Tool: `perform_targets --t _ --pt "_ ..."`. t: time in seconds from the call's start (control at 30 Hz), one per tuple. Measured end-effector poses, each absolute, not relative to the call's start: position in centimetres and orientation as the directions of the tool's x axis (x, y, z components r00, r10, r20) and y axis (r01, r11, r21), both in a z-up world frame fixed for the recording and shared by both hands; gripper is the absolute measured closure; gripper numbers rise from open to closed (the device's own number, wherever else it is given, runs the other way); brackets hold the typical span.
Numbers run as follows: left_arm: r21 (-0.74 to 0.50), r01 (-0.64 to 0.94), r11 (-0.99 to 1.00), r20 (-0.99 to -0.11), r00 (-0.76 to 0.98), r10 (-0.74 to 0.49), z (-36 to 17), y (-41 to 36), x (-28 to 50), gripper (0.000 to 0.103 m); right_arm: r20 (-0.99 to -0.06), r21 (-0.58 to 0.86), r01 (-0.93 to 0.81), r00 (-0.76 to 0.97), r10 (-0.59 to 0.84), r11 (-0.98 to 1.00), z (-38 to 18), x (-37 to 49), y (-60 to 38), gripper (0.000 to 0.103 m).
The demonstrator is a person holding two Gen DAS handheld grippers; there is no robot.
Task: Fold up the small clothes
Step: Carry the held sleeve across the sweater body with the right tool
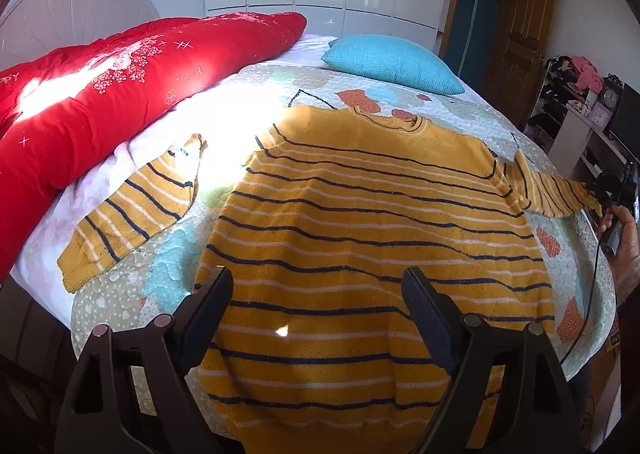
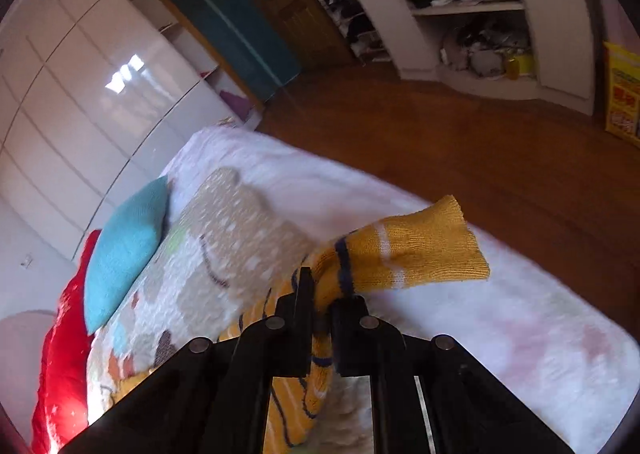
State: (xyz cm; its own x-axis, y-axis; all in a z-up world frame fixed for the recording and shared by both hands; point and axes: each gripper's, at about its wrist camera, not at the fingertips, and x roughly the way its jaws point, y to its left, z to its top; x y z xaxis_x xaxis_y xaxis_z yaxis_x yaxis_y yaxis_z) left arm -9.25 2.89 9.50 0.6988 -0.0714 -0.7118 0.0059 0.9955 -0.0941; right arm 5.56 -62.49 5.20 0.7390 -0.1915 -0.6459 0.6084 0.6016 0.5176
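1. A yellow sweater (image 1: 360, 221) with dark and white stripes lies flat on the bed (image 1: 460, 109), neck away from the left gripper.
2. The left gripper (image 1: 318, 290) has its fingers wide apart. Nothing is between them.
3. The sweater's bottom part sits right under and in front of the left fingers (image 1: 212, 306). I cannot tell if they touch it.
4. One sleeve (image 1: 128, 209) lies spread out to the left of the left fingers, well apart from them.
5. The right gripper (image 2: 322, 294) is squeezed tight on the other sleeve (image 2: 404, 258).
6. The cuff sticks out past the right fingers (image 2: 304, 294), up and to the right. The rest of that sleeve hangs down between them, back toward the sweater.
7. In the left view, that sleeve is pulled out to the right, and a hand (image 1: 624, 230) holds the right gripper there.
8. A blue pillow (image 1: 392, 61) sits far past the left fingers, beyond the sweater's neck.
9. A red blanket (image 1: 120, 93) lies far off to the left.
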Motion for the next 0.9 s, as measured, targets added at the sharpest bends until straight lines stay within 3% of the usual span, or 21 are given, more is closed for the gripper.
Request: perform_targets --t 0.2,0.57,0.9 --pt "-0.143 0.001 0.990 -0.718 0.688 -0.105 8.7 2.8 -9.0 0.018 -0.663 0.496 0.634 0.718 -0.213 0.593 5.8 3.3 -65.4 0.095" --pt "-0.104 -0.044 0.994 -0.736 0.676 -0.047 8.1 3.8 -10.5 0.018 -0.679 0.417 0.518 0.724 -0.123 0.747 6.0 5.0 -57.1 0.095" --pt "0.005 -0.074 0.997 -0.741 0.670 0.053 8.2 3.5 -11.0 0.018 -0.752 0.405 0.676 0.629 -0.195 0.616 1.9 2.2 -61.4 0.095"
